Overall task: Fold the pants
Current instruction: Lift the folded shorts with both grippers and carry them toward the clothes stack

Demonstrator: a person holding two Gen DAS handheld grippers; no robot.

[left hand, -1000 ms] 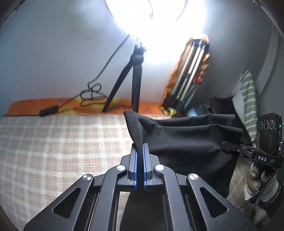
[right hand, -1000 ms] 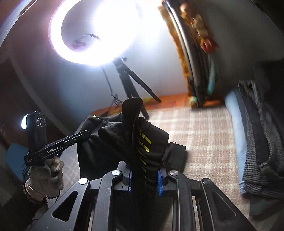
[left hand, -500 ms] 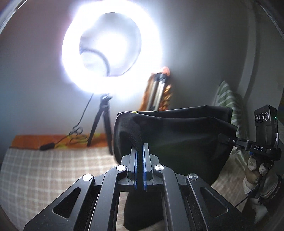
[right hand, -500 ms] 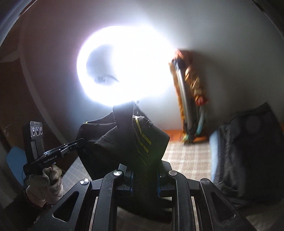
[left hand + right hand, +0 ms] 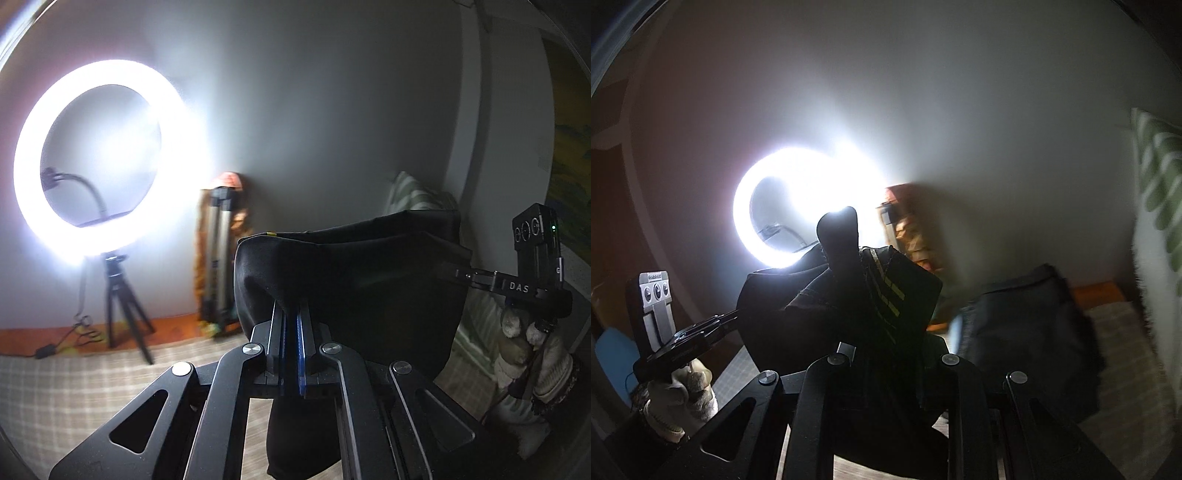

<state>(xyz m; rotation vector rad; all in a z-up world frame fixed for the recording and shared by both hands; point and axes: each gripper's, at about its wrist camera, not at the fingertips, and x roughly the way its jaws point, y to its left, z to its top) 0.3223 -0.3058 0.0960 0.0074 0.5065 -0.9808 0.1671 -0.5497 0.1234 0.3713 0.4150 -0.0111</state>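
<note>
The black pants (image 5: 362, 280) hang in the air, stretched between both grippers above the checked bed cover (image 5: 74, 387). My left gripper (image 5: 291, 314) is shut on one corner of the cloth. My right gripper (image 5: 886, 343) is shut on the bunched other end, where yellow stripes (image 5: 886, 291) show; its fingers are hidden by the cloth. In the left wrist view the right gripper (image 5: 461, 275) bites the far edge of the pants. In the right wrist view the left gripper (image 5: 731, 317) holds the far corner.
A lit ring light (image 5: 99, 162) on a black tripod (image 5: 118, 295) stands at the back wall with its cable. A folded tripod in orange wrap (image 5: 221, 258) leans on the wall. A striped pillow (image 5: 413, 195) and dark clothes (image 5: 1027, 332) lie at the right.
Both grippers have risen and tilted upward, lifting the pants off the bed. The ring light now sits lower in both views and less of the bed shows.
</note>
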